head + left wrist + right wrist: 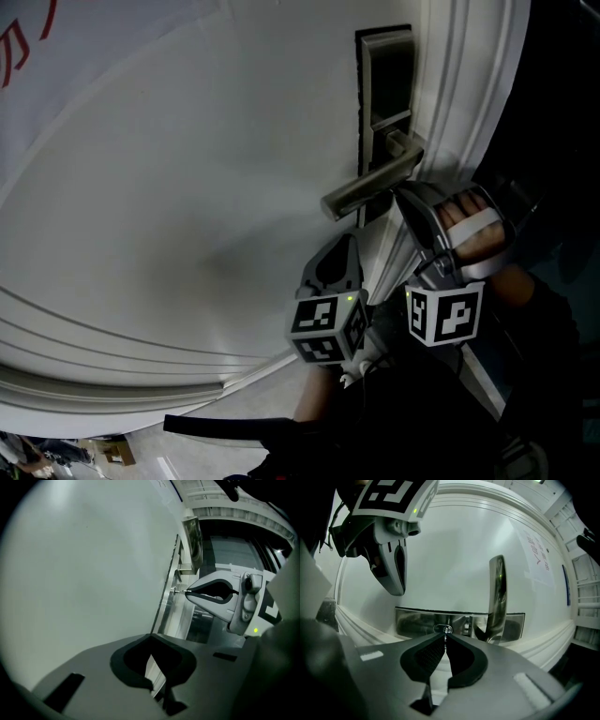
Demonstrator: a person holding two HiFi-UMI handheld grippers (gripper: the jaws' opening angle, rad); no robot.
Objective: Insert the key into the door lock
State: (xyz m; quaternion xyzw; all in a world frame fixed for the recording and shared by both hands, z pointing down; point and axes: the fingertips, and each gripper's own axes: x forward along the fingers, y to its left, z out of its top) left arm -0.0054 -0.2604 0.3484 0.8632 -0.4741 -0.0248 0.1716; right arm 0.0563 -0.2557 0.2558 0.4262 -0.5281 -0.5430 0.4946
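handle (pixel 497 597) juts just beside r gripper (pixel 445 636) pinching key (pixel 180 591).

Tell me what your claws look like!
The left claw and right claw are grey, curved and pointed, with black pads inside. Each carries a cube of black-and-white square markers. A green light glows on the left one.

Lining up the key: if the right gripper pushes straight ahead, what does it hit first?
The key in the right gripper would likely meet the keyhole on the lock plate; depth is unclear.
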